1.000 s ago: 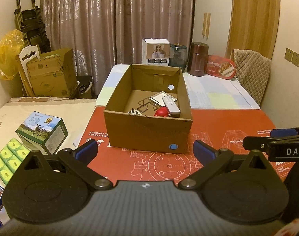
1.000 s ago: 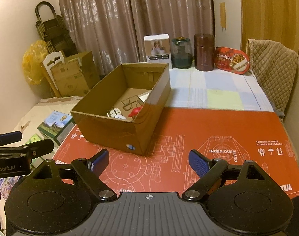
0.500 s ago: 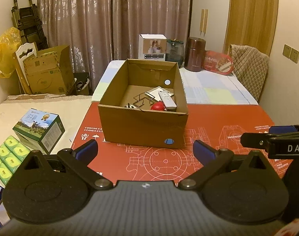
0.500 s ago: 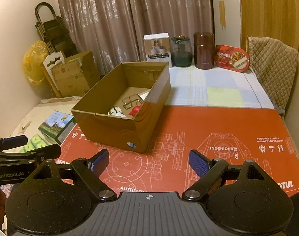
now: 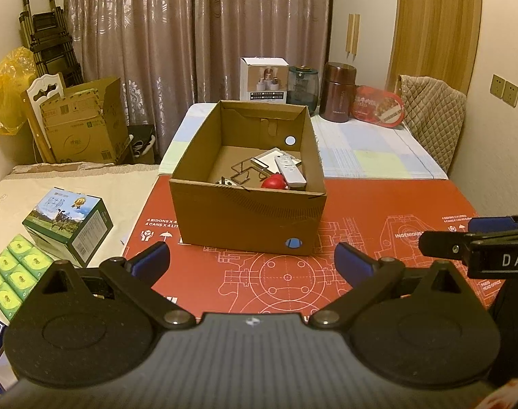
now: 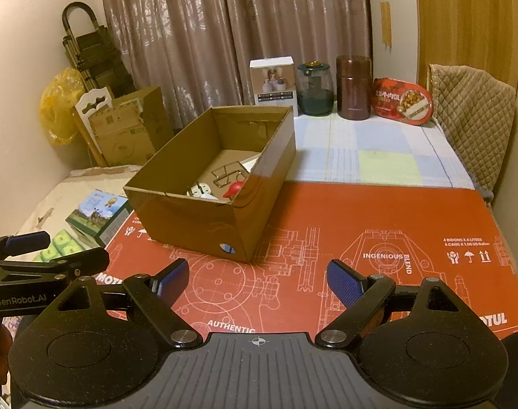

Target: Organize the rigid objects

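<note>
An open cardboard box (image 5: pixel 245 218) stands on the red printed mat (image 5: pixel 378 211). Inside it lie a white remote (image 5: pixel 289 170), a red round object (image 5: pixel 274 182), a wire rack (image 5: pixel 245 170) and a flat white item (image 5: pixel 269 158). The box also shows in the right wrist view (image 6: pixel 197 218), left of centre. My left gripper (image 5: pixel 252 260) is open and empty, held back from the box's near wall. My right gripper (image 6: pixel 257 277) is open and empty over the mat, right of the box; it shows at the right edge of the left wrist view (image 5: pixel 477 242).
A white carton (image 6: pixel 274 83), a dark glass jar (image 6: pixel 315 90), a brown canister (image 6: pixel 354 87) and a red food pack (image 6: pixel 402 100) stand at the table's far end. A quilted chair (image 6: pixel 470 116) is at right. Boxes (image 5: pixel 68 225) lie on the bed at left.
Both grippers have drawn back and up from the box, so it looks smaller and farther away. Both stay open and empty.
</note>
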Tool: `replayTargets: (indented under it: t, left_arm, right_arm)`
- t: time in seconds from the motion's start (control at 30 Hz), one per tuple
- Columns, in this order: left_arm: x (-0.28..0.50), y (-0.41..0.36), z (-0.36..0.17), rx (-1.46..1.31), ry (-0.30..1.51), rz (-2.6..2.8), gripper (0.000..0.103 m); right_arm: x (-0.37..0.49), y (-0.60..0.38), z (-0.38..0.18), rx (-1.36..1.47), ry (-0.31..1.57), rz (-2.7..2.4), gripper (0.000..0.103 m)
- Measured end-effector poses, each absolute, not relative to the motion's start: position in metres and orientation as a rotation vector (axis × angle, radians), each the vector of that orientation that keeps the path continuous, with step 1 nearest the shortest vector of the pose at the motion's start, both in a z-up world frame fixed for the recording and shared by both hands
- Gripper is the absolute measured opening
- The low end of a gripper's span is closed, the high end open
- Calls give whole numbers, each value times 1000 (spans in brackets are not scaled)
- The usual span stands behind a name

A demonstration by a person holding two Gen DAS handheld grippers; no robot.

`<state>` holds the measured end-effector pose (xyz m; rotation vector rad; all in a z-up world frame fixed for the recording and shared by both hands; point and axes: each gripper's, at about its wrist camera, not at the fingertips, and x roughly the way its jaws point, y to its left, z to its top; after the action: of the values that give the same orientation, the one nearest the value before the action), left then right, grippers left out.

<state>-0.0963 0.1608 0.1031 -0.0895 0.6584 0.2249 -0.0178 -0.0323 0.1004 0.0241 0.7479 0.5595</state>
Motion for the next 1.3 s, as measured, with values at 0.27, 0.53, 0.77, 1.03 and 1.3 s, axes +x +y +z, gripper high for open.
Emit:
replayTargets:
  t: [0.27,0.53,0.77,1.03,1.3]
  left_arm:
    - [-97,160,102,-87,660,222,101]
    - [-97,160,102,-87,660,223,101]
    - [-97,160,102,-87,660,220,101]
    - [-97,160,102,-87,660,220,101]
    - [-97,159,101,-88,662,220,101]
  right_arm:
    - [-18,-33,100,24,749,557,85]
    - [-18,-33,100,25,750,558,85]
    - [-18,-34,100,26,750,557,85]
    - [-18,-35,99,27,751,557,85]
    - [-18,-35,99,27,751,558,85]
